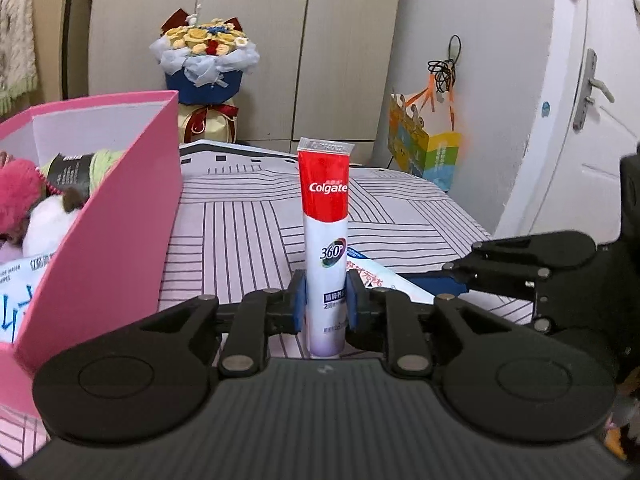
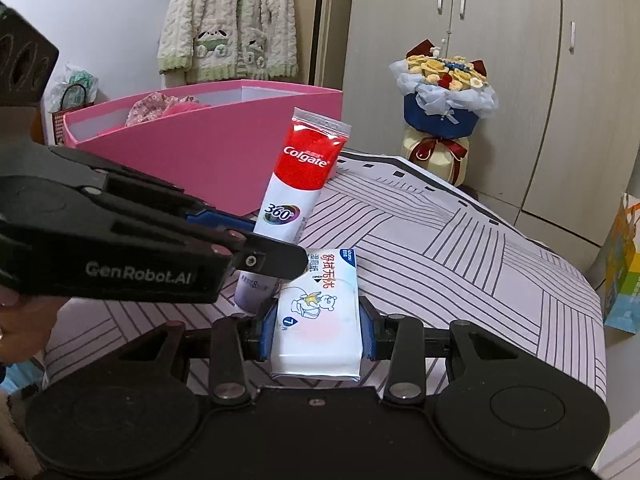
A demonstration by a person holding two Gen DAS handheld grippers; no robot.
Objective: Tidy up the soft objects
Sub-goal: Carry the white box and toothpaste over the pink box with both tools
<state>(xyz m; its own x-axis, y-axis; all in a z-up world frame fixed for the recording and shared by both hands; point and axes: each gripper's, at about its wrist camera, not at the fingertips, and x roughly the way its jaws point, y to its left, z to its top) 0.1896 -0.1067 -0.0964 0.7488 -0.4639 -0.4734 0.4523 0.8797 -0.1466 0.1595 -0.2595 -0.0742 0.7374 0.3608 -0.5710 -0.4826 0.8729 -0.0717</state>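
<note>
A: Left wrist view, go.
B: My left fingers [image 1: 326, 307] bracket the red-and-white Colgate toothpaste tube [image 1: 325, 236] low on its body. The tube stands upright with its long axis vertical and crimped end up. The blue pads look to be at its sides, so I call it gripped, loosely. The open pink cardboard box [image 1: 120, 216] sits just to the left with plush toys inside; its near wall is the thing to clear.
A: Right wrist?
B: My right fingers [image 2: 318, 330] are clamped on the white wet-wipes pack with bear print [image 2: 316, 320], long axis pointing away from me. Tube [image 2: 298, 196] and left gripper [image 2: 276, 258] are just ahead, crossing my path. The box [image 2: 208, 152] lies beyond them, on the striped surface [image 2: 460, 264].
</note>
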